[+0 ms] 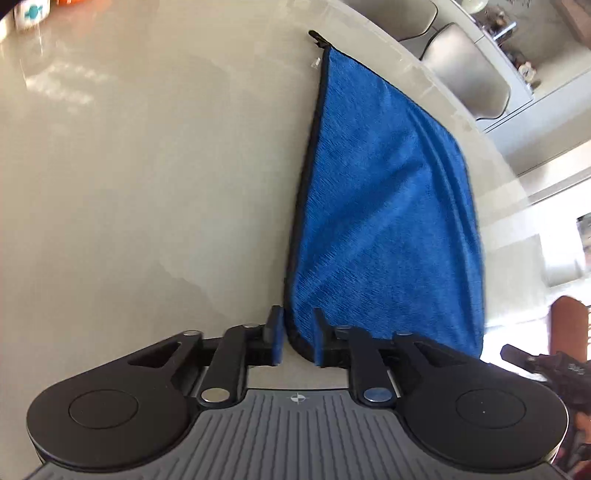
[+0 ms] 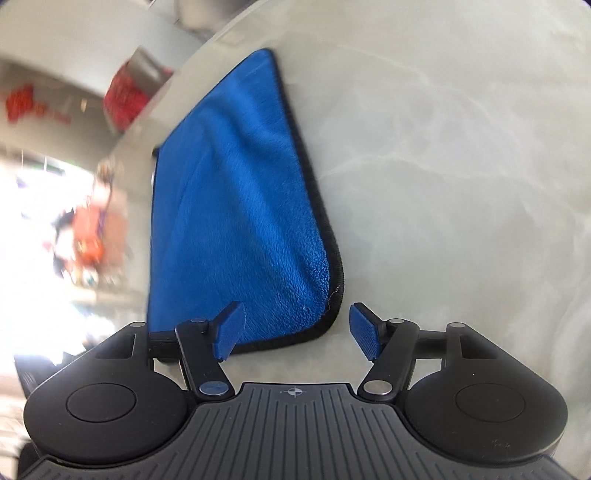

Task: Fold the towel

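Observation:
A blue towel (image 1: 376,206) with a black hem lies on a pale glossy table, reaching to the table's edge. In the left wrist view my left gripper (image 1: 297,334) has its blue-padded jaws narrowly apart around the towel's near corner, not pressed onto it. A small black loop (image 1: 317,37) sticks out at the towel's far corner. In the right wrist view the towel (image 2: 236,206) lies flat with a few soft creases. My right gripper (image 2: 295,328) is open wide at its near corner, the left pad (image 2: 229,328) over the cloth, the right pad (image 2: 364,330) over bare table.
The table (image 1: 147,166) has a curved edge beside the towel. Grey chairs (image 1: 465,74) stand beyond it. A white and teal object (image 1: 31,14) sits at the far left corner. Red blurred items (image 2: 125,96) lie beyond the table's edge.

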{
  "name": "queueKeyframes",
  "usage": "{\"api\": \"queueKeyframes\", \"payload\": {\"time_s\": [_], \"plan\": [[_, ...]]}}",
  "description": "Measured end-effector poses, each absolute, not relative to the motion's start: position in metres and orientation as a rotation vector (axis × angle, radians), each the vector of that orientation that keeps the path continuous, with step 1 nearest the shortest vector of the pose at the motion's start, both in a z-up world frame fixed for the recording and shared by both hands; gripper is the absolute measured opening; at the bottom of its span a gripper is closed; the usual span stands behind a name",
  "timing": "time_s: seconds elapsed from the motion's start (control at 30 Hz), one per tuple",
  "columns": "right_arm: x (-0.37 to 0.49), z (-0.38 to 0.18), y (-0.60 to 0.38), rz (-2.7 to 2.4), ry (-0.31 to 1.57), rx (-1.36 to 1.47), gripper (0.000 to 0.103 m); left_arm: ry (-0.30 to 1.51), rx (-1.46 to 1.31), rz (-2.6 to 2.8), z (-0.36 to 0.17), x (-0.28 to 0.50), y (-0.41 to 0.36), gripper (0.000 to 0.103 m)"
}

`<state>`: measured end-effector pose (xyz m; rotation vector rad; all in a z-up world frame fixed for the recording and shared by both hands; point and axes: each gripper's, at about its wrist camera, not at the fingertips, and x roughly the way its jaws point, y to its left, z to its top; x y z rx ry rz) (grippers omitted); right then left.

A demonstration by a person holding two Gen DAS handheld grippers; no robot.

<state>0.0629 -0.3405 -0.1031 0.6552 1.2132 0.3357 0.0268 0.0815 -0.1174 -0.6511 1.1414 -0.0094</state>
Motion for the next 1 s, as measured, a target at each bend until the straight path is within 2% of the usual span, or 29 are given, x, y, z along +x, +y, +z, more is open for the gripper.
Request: {"api": "queueKeyframes", "payload": {"time_s": [0.1,0.17,0.37,0.53,0.7,0.73,0.77,0.8,0.83,0.87,0.9,1.0], "plan": [[0.06,-0.108,-0.346,0.308,1.188,0.732,0.062,1.12,-0.679,-0.019,-0.116,0.021,0.078,0.048],[0.057,-0.113,-0.351,0.281,1.162,0.809,0.062,1.117,-0.673,-0.019,-0.114,0.02,0.073,0.054],[0.054,-0.113,-0.346,0.268,1.128,0.768,0.054,1.104,-0.72,0.0,-0.115,0.021,0.074,0.055],[0.053,-0.115,-0.343,0.253,1.091,0.738,0.033,1.078,-0.722,0.035,-0.116,0.023,0.079,0.055],[0.051,-0.119,-0.344,0.252,1.066,0.751,0.022,1.062,-0.679,0.024,-0.115,0.026,0.075,0.054],[0.051,-0.12,-0.344,0.245,1.066,0.746,0.012,1.057,-0.67,0.028,-0.115,0.026,0.073,0.05],[0.051,-0.12,-0.344,0.236,1.068,0.737,0.007,1.055,-0.657,0.04,-0.115,0.027,0.072,0.047],[0.051,-0.121,-0.344,0.227,1.07,0.729,0.002,1.057,-0.638,0.051,-0.115,0.028,0.071,0.034],[0.05,-0.122,-0.345,0.221,1.075,0.739,0.002,1.063,-0.624,0.055,-0.116,0.029,0.07,0.018],[0.05,-0.122,-0.346,0.219,1.079,0.747,0.002,1.069,-0.613,0.056,-0.118,0.03,0.069,0.012],[0.049,-0.122,-0.347,0.219,1.08,0.748,0.002,1.071,-0.613,0.058,-0.119,0.03,0.07,0.007],[0.047,-0.122,-0.346,0.264,1.077,0.749,0.002,1.072,-0.64,0.055,-0.12,0.027,0.075,0.006]]}}
